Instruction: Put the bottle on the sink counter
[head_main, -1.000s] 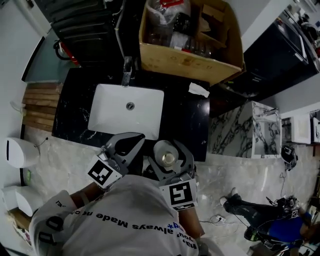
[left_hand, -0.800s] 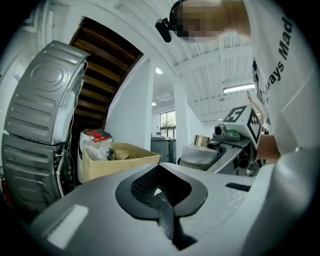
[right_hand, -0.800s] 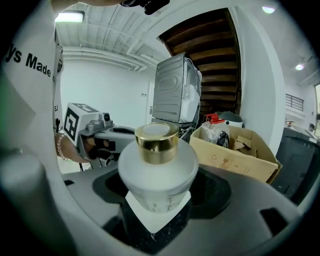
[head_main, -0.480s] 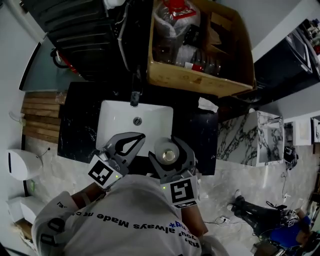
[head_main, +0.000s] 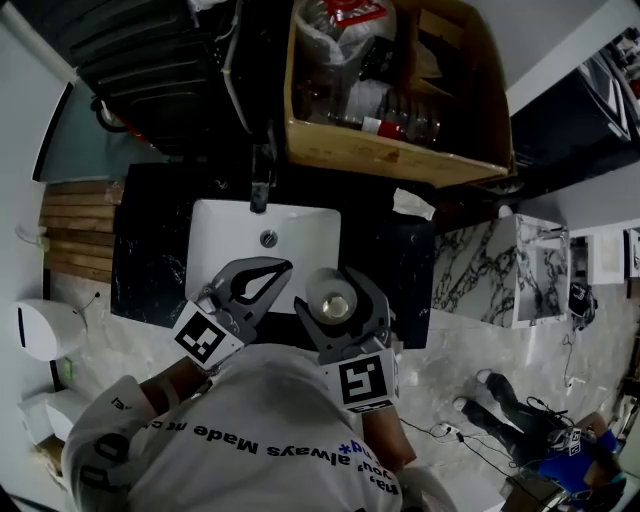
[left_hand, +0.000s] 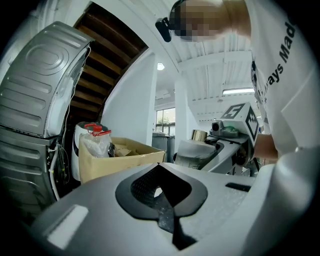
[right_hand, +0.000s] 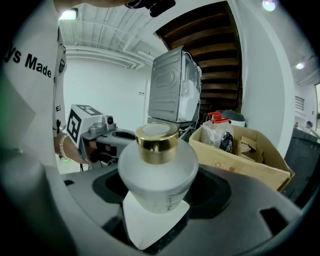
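Right gripper view shows our right hand-held gripper (right_hand: 156, 197) pinching the bottle (right_hand: 157, 165) over the front of the counter (head_main: 385, 250), left hand-held gripper (left_hand: 159, 167) pressed together, empty; we should lower it upright beside the sink (head_main: 230, 235).

Bottle (head_main: 334, 303) in right tongs (head_main: 338, 284), before sink (head_main: 215, 228); box (head_main: 392, 160) behind sink.

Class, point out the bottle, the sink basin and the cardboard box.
bottle (right_hand: 157, 170), right gripper view, on its frosted white body
sink basin (head_main: 225, 235), head view, on its bare white floor
cardboard box (head_main: 400, 158), head view, on its front wall
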